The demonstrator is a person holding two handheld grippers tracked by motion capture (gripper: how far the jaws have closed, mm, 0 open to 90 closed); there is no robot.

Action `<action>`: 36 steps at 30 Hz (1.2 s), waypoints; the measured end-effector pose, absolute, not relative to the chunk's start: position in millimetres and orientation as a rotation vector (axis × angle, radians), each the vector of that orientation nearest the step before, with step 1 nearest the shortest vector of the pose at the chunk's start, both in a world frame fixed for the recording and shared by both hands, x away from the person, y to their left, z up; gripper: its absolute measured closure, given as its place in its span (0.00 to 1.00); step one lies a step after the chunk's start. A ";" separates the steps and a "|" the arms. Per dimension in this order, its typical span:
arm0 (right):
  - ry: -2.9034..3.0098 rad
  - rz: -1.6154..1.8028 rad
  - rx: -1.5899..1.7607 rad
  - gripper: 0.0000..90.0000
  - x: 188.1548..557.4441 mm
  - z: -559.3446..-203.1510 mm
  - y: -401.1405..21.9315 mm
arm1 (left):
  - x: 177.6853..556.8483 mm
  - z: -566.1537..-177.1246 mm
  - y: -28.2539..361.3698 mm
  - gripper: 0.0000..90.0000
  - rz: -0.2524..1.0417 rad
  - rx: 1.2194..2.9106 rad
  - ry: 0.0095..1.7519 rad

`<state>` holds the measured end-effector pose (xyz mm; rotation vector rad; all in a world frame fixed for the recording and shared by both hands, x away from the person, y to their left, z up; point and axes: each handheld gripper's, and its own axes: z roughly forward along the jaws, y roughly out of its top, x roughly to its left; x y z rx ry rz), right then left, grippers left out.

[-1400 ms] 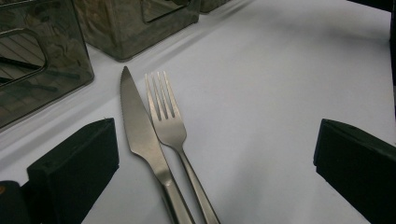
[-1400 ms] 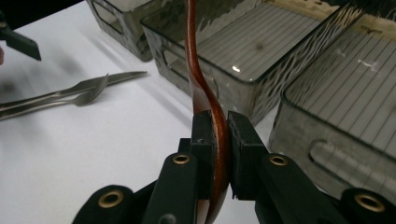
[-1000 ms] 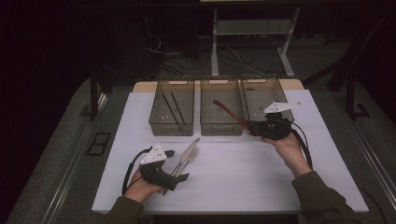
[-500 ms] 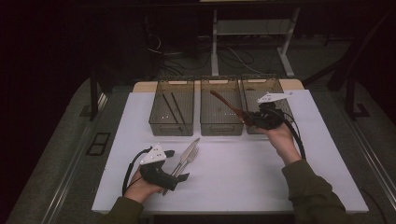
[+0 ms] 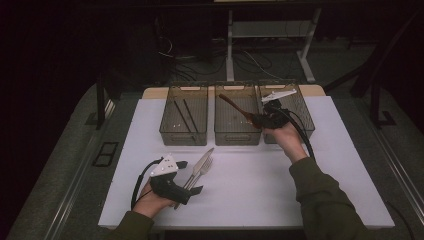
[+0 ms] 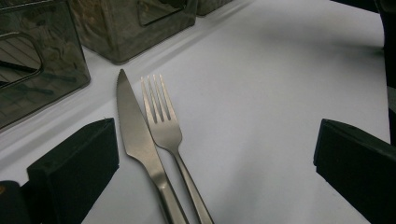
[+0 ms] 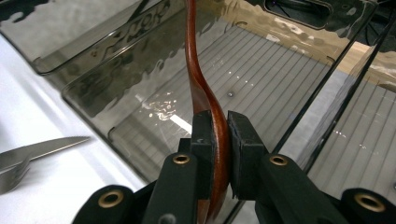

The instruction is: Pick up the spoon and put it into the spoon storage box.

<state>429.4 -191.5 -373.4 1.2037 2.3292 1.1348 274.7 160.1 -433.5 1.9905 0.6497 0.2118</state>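
The right gripper [image 5: 261, 119] has its jaws clenched on the bowl end of a wooden spoon [image 5: 234, 106], holding it over the middle bin [image 5: 236, 136] of three; the spoon's long axis slants up and to the left in the high view, handle pointing away from the gripper toward the bin's far left corner. The left gripper [image 5: 189, 176] rests on the white table [image 5: 280, 200] with its jaws wide apart, a knife [image 6: 140, 144] and fork [image 6: 164, 128] lying side by side between them, tips toward the bins. The left bin [image 5: 184, 134] holds what look like dark chopsticks [image 5: 183, 116], though the view is dim.
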 end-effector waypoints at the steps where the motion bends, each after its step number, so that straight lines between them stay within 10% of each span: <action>1: 2.331 1.128 1.203 0.90 431.8 -374.2 -190.4 | 274.7 -433.6 160.1 0.00 0.211 1.990 0.650; 36: 2.362 1.103 1.250 0.75 440.9 -384.3 -179.3 | 274.4 -433.7 159.4 0.00 0.207 1.990 0.648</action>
